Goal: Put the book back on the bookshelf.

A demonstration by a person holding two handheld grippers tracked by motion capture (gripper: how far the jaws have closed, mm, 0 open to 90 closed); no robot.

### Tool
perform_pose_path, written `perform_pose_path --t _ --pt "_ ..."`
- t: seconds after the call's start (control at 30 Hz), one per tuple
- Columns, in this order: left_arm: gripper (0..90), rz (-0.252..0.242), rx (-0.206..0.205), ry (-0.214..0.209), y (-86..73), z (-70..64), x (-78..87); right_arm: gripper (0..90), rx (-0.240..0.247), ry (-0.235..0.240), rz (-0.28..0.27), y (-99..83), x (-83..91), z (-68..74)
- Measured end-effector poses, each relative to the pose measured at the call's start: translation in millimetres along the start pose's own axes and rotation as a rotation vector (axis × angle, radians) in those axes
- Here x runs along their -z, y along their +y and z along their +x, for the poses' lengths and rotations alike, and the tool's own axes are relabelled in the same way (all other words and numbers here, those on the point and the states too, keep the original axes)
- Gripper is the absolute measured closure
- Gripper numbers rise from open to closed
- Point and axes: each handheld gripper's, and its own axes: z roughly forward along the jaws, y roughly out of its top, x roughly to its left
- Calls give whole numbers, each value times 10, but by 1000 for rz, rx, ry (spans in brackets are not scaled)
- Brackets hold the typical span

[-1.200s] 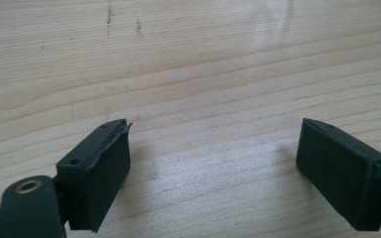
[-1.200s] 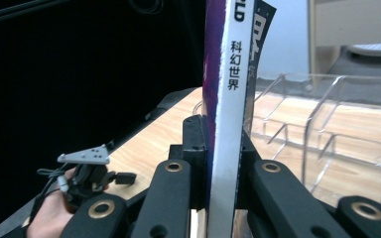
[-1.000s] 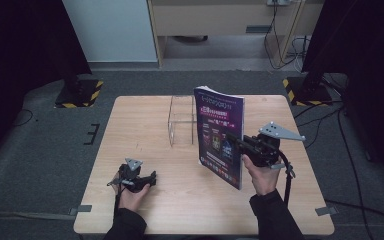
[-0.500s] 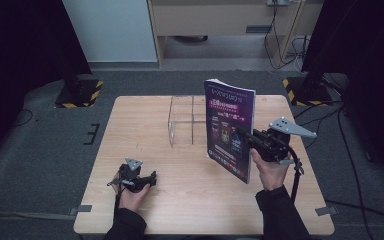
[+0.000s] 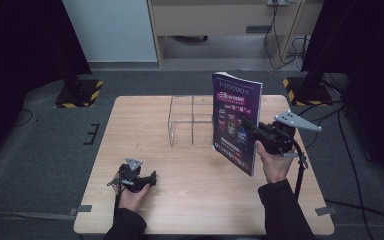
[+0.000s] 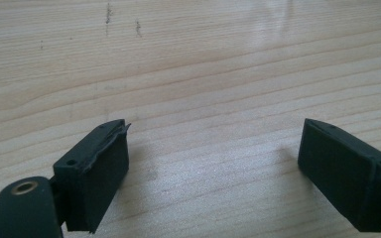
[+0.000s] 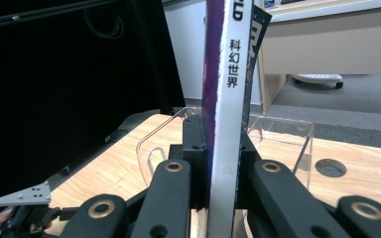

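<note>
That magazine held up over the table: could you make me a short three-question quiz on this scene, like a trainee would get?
1. True or false: the right hand-held gripper is clamped on the magazine, which stands upright on edge.
2. What do the jaws of the left hand-held gripper hold?
A. a magazine
B. nothing
C. a cup
3. Fill in: beside the magazine, on the wooden table, stands a clear ____ rack.

Key
1. True: in the right gripper view the jaws press both sides of the magazine's spine.
2. B: they stand apart over bare wood.
3. Plastic, with dividers.
</note>
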Motion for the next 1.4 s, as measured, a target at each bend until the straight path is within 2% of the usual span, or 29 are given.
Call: perform_pose_path --t 0.6,1.07,1.2,1.4 --pt "116 0 0 0 0 0 0 830 -18 -59 -26 27 -124 -199" --pt "116 -1 1 0 0 -1 -1 829 -20 -109 -43 -16 -349 -319" --pt "116 -1 1 0 0 -1 -1 829 -28 -122 -33 -47 -430 -344" --pt "115 -1 0 0 0 0 -1 829 -9 -151 -22 -111 -561 -335"
